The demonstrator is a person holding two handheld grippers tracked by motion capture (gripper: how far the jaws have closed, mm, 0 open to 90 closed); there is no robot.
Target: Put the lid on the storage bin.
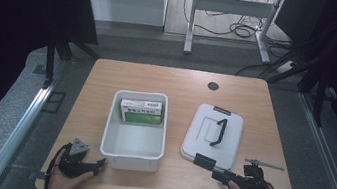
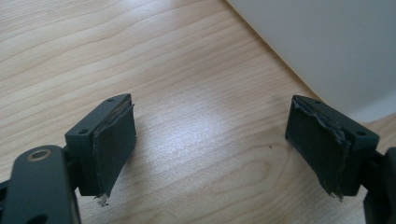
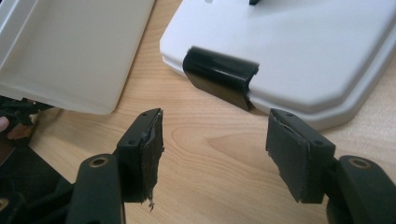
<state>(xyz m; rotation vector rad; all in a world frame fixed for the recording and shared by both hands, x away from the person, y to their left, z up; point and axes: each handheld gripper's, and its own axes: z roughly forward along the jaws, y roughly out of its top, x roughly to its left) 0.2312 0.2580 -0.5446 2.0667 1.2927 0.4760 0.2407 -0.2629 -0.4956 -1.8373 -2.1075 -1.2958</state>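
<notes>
Right now both grippers are sitting at the near table (image 1: 170, 186) edge, jaws gaping, gripping nothing: left gripper (image 1: 101, 162) just beside the bin's (image 1: 131, 156) near-left corner, right gripper (image 1: 216, 173) pointing at the lid's (image 1: 213, 131) near black clip (image 3: 219, 77), not touching. Farther back, a green box (image 1: 141, 111) is lying in the bin's far end

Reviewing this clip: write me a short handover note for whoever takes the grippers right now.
Left gripper: open, empty, low over the table by the near left corner of the white bin.
Right gripper: open, empty, just short of the lid's near black latch.
Green and white box lies inside the bin, at its far end.
White lid lies flat on the table right of the bin, handle up.
Done: box in bin. Left, probably: pick up the lid and close the bin.
</notes>
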